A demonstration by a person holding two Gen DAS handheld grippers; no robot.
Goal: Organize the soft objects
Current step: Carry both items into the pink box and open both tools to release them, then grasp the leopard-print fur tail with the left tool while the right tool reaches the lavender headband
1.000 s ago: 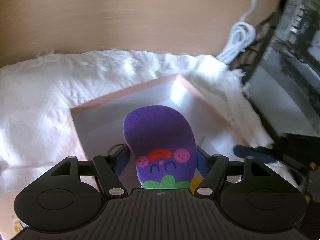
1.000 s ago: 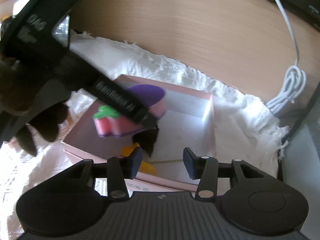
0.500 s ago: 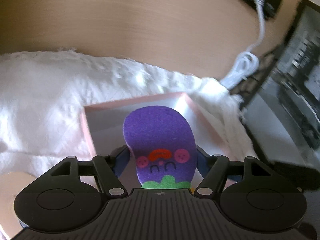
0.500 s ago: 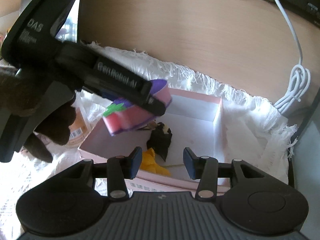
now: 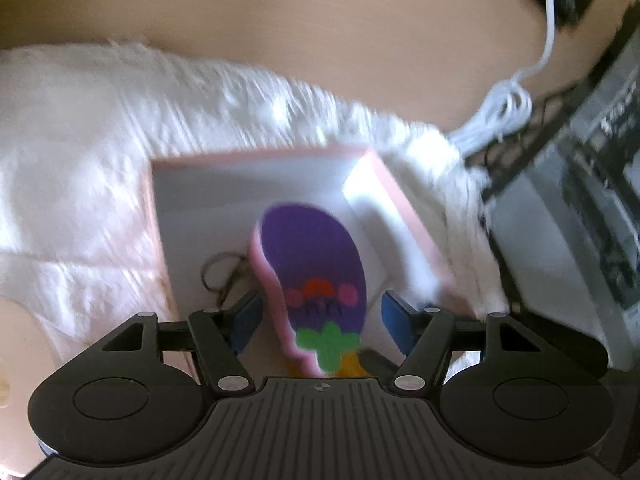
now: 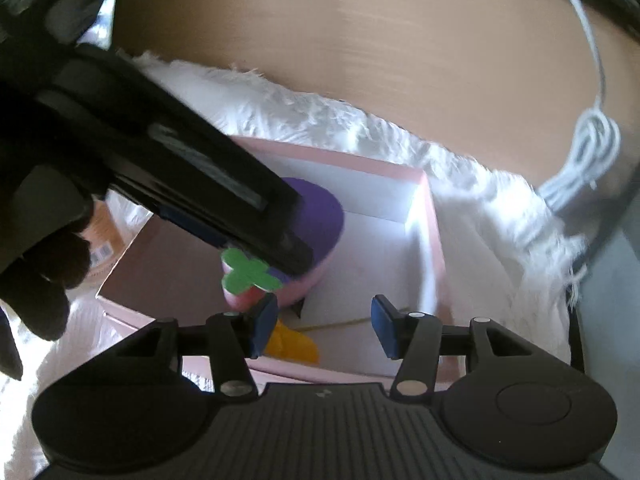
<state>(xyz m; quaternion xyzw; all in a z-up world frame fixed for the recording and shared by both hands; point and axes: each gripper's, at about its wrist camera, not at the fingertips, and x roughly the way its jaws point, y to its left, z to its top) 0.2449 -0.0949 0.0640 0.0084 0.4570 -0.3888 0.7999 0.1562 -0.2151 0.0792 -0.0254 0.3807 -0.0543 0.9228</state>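
My left gripper [image 5: 320, 312] has its jaws spread apart over the pink box [image 5: 396, 204], and the purple sponge toy [image 5: 316, 268] sits loose between them, touching neither blue pad as far as I can tell through the blur. The toy lies inside the box, near its front edge, with its long axis running away from me: green leaf end toward my gripper, rounded purple end toward the back wall. It leans on its pink foam edge, tilted, not flat. My left hand is much the nearer one to it.

The toy is thick, spongy foam, purple felt-like face on a pink body, with a small printed face. The box has smooth white walls inside and a pale pink rim, and it rests on a fluffy white cloth [image 5: 100, 140] with a frayed edge, on a tan wooden surface [image 5: 280, 20].

My right gripper [image 6: 324, 320] hangs at the box's front edge, jaws just widened and nothing between them. A yellow soft piece [image 6: 292, 344] and something dark, too hidden to name, lie in the front corner
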